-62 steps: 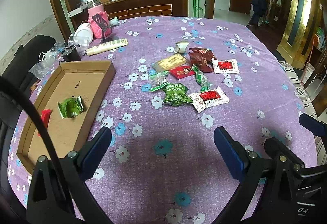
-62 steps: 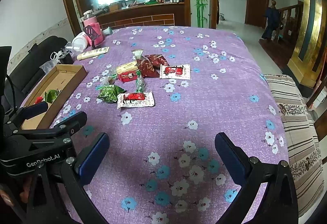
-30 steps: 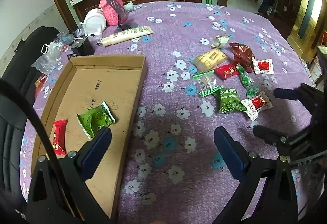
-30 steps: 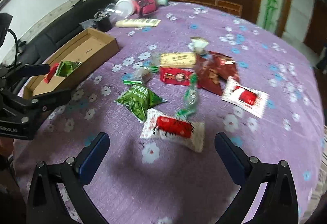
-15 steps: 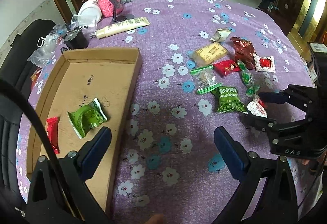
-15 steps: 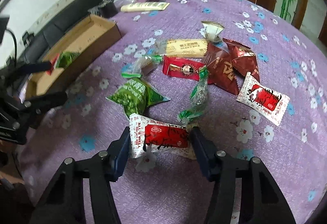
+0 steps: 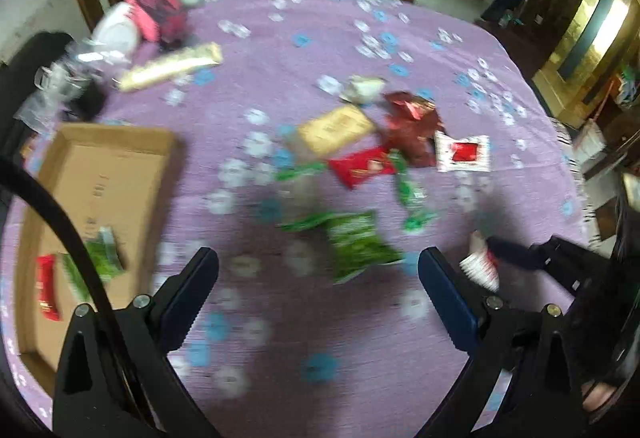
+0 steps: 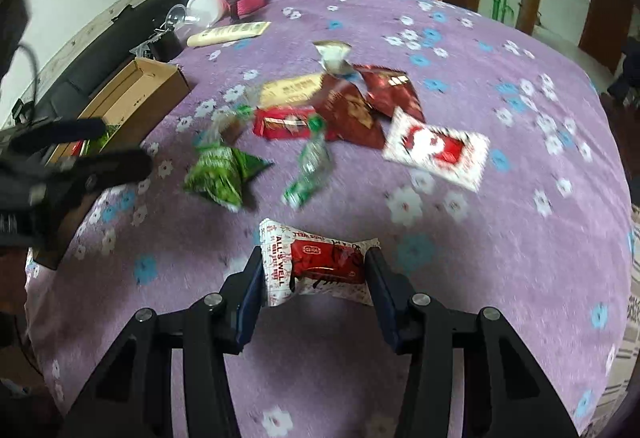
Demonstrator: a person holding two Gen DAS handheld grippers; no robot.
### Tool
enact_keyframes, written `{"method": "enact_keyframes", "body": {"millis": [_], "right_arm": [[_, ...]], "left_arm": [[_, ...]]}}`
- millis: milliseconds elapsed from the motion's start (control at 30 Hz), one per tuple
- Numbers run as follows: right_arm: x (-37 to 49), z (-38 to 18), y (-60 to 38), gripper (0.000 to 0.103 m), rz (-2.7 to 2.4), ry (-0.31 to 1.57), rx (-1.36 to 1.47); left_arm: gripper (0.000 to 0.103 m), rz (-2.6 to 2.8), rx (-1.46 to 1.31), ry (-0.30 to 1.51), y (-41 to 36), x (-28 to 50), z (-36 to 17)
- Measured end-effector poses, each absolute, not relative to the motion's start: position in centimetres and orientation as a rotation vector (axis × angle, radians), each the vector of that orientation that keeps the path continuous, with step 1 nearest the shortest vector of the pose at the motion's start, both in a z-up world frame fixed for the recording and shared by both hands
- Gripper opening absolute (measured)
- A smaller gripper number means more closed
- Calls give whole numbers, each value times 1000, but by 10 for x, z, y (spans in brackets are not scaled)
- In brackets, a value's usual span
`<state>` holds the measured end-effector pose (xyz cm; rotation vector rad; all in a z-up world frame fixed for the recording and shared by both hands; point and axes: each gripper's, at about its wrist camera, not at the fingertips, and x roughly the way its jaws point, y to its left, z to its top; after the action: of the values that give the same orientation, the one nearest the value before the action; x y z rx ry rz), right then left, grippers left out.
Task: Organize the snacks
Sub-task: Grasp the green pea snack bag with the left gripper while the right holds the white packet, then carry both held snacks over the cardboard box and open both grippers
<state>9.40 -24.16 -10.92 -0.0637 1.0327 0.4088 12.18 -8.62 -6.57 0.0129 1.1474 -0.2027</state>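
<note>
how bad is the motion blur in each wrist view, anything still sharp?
Left wrist: heavy smear over the tablecloth, snacks and cardboard box; only the left gripper is crisp. Right wrist: milder blur; the red-and-white packet between the right gripper fingers is readable.

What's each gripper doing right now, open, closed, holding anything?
Left gripper: open, nothing between its fingers.
Right gripper: jaws have just been closing, now shut on the red-and-white snack packet.

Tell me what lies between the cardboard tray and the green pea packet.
Only bare flowered cloth lies between the tray and the pea packet, in the left wrist view.
</note>
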Motion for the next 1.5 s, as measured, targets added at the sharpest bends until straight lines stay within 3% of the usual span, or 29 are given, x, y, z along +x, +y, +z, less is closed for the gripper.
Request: {"method": "enact_keyframes", "body": {"millis": [267,433,567,633,733,1033,1500], "right_arm": [[89,-110,-258,49,397,1038,-19],[87,-110,-264,49,397,1033,1],[87,-110,-265,50,393,1028,-3],[87,-111,-265,50,389,1028,-3],[88,-113,-264,51,384,1029,-2],[85,-113,-260,52,353,1008,-14],[45,-110,-247,52,337,1014,-43]], "left_arm": [[95,-213,-121,1314,-103,151,-92],[74,-203,-198,1428,-96,158,-111],[65,-205,-199,1428,-97,161,-111],[44,-203,-207,1431,-95,162,-111],[34,-221,-252,1451,-87,163,-112],[32,-219,-160,1385,-94,140,-105],[32,-190,56,1121,-84,52,-81]]}}
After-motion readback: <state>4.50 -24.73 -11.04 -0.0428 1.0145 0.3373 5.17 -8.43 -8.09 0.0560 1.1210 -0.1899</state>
